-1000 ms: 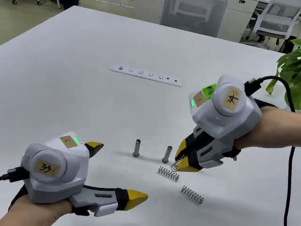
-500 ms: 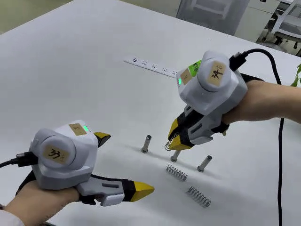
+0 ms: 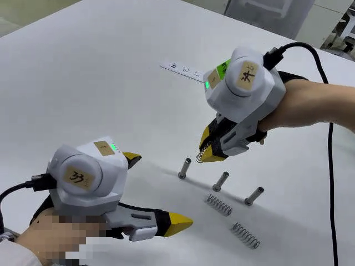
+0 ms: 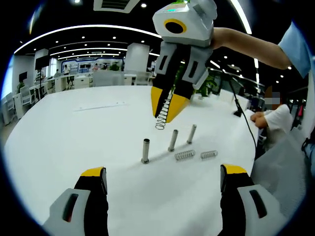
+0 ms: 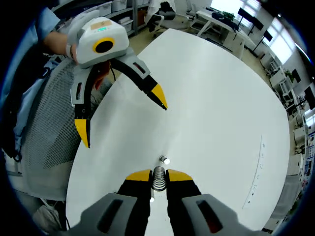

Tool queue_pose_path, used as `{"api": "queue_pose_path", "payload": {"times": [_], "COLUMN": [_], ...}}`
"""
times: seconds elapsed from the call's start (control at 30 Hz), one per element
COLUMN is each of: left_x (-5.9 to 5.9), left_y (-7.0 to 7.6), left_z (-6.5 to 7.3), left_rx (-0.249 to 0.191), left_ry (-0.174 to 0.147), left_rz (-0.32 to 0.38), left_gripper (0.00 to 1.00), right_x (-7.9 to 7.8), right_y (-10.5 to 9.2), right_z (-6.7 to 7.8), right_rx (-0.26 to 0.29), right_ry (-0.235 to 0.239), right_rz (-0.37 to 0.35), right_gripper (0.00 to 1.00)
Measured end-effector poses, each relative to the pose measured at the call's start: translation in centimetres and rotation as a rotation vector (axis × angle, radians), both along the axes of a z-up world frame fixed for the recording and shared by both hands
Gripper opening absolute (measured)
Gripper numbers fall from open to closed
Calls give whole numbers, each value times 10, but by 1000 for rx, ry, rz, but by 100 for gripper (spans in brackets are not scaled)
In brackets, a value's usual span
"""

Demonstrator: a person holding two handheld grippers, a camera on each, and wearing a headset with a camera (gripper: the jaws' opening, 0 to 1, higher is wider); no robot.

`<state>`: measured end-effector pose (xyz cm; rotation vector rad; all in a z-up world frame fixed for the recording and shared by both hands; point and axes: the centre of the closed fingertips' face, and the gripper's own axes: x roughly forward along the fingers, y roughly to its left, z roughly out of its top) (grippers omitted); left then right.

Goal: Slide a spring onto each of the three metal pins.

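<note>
Three short metal pins stand upright in a row on the white table: left pin (image 3: 184, 168), middle pin (image 3: 221, 181), right pin (image 3: 254, 195). My right gripper (image 3: 206, 154) hovers above and just right of the left pin, shut on a spring (image 3: 200, 155) that hangs from its yellow tips. In the right gripper view the held spring (image 5: 158, 178) sits between the jaws, with a pin top (image 5: 163, 160) just beyond. Two loose springs (image 3: 219, 204) (image 3: 246, 235) lie in front of the pins. The left gripper (image 3: 158, 191) rests open, low at the near left.
A white power strip (image 3: 186, 71) lies farther back on the table. The right gripper's black cable (image 3: 331, 166) trails down the right side. In the left gripper view a person (image 4: 270, 118) sits at the table's right edge.
My right gripper has risen off the table with the spring and drifted left, from over the middle pin toward the left pin. The head camera has shifted; the left gripper stays open.
</note>
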<state>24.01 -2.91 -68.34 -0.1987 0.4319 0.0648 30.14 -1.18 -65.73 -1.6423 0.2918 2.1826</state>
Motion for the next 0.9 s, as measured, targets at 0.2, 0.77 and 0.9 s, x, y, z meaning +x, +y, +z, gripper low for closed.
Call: {"api": "queue_pose_path", "payload": {"times": [0.2,0.77,0.9], "left_x": [-1,1,1], "left_y": [0,0,3], "left_z": [-3,0,1], "left_rx": [-6,-8,-8], "left_ry": [10,1,-3], "left_rz": [1,10,16], "left_gripper": [97,97,97], "right_x": [0,-10,-11], "right_y": [7,14,12], "right_z": [-4,-17,-21], "right_rx": [-3,-27,-38], "right_ry": [-14,-54,-75], "right_rz": [20,73,89], "right_gripper": [12,12,12]}}
